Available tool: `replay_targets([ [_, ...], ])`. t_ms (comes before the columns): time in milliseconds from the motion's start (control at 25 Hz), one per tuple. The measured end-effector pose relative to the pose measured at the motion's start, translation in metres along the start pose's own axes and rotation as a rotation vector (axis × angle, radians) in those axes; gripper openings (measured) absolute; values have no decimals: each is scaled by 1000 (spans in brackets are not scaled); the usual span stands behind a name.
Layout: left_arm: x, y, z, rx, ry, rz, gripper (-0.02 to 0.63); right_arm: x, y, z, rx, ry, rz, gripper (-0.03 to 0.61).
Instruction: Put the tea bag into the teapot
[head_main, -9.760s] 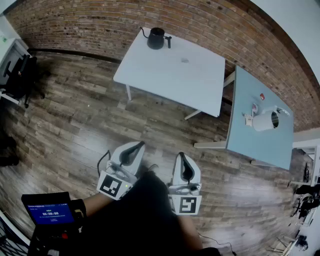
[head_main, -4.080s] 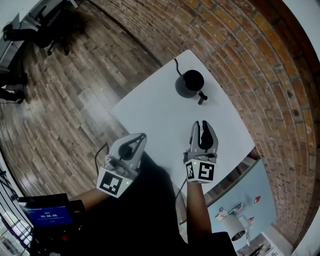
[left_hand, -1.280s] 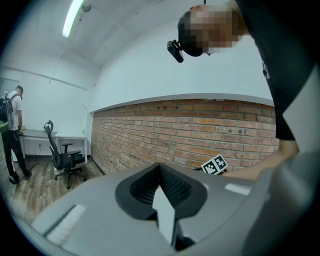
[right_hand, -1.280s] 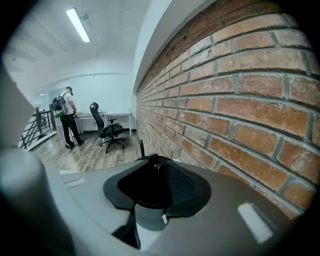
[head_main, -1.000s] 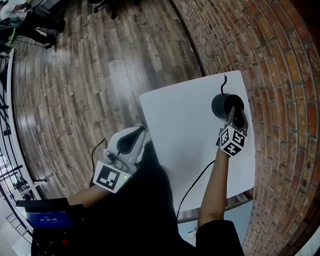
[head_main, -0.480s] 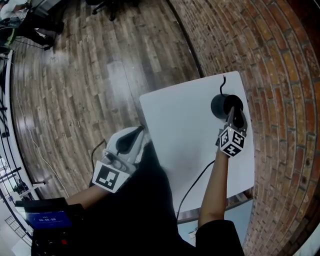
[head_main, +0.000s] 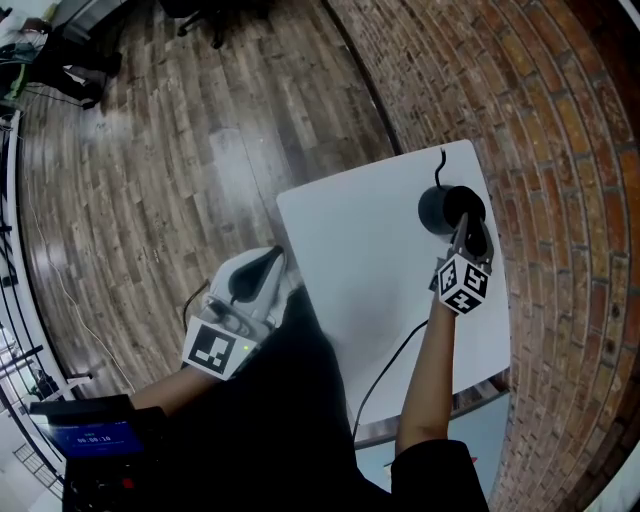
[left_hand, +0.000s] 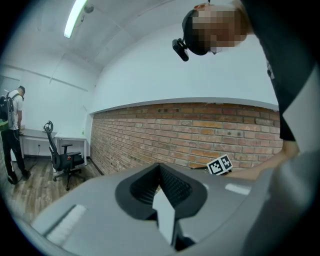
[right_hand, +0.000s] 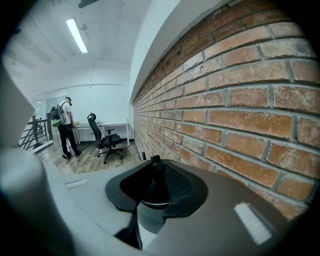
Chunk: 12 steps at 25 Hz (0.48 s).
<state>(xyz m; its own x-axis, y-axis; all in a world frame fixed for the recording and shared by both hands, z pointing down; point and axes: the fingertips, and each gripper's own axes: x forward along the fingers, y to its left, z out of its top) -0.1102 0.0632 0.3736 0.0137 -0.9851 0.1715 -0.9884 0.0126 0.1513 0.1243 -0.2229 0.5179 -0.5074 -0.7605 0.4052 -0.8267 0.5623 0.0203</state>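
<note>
Okay, black teapot (head_main: 435, 208) sits at the bench's (head_main: 360, 250) far corner by the brick wall (head_main: 545, 120). Right gripper (head_main: 468, 228) sits right on top, clamped on its lid (right_hand: 152, 192); left gripper (head_main: 268, 262) closed, empty.

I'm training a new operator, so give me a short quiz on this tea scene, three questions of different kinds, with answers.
1. True or false: the left gripper touches the teapot.
2. The teapot stands: A) mid-table; B) at the table's corner by the brick wall; C) on a shelf.
3. Which gripper's fingers close on the teapot?
Key: 1 false; 2 B; 3 the right gripper.
</note>
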Motion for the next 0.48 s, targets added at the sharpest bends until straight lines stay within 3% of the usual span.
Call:
replay_targets([
  [480,8,5,-1,35,7,-50,0,-18,-2,-2,16,-32,-42,74],
])
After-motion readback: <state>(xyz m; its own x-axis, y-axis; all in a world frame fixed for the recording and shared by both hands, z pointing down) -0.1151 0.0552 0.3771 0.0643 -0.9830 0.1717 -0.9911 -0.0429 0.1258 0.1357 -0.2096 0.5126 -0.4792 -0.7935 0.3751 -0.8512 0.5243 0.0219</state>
